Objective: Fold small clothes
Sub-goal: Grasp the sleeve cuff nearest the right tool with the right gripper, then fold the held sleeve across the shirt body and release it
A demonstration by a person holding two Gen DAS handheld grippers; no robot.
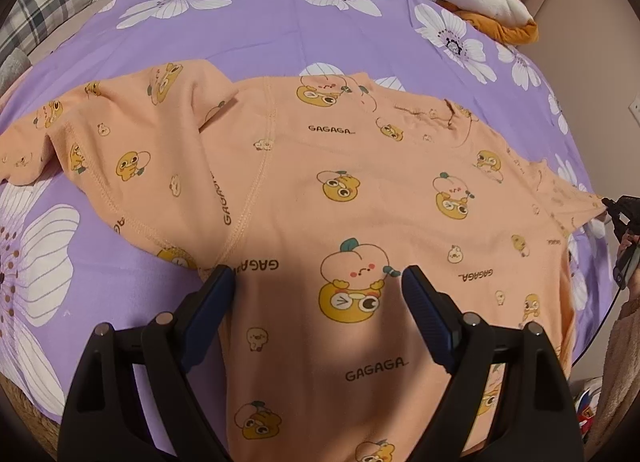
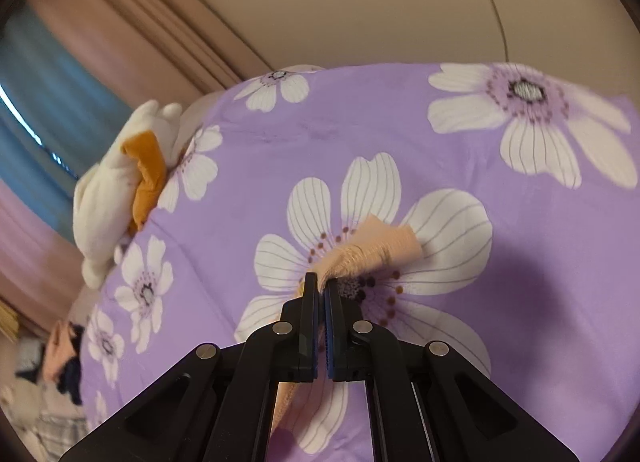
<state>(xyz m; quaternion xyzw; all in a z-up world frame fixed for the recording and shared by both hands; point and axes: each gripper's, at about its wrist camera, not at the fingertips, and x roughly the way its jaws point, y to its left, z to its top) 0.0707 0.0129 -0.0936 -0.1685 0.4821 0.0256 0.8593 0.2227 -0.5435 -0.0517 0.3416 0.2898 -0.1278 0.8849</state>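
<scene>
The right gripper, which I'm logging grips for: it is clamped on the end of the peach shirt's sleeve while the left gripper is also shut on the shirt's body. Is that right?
Not quite. The left gripper is open, its jaws standing wide apart over the peach shirt, as the left wrist view shows. The right gripper is indeed clamped on the sleeve end, seen in the right wrist view.

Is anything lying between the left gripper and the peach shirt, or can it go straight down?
Nothing visible: the left gripper hangs open right over the peach shirt, bare fabric between its fingers. The right gripper is shut on the cuff.
</scene>
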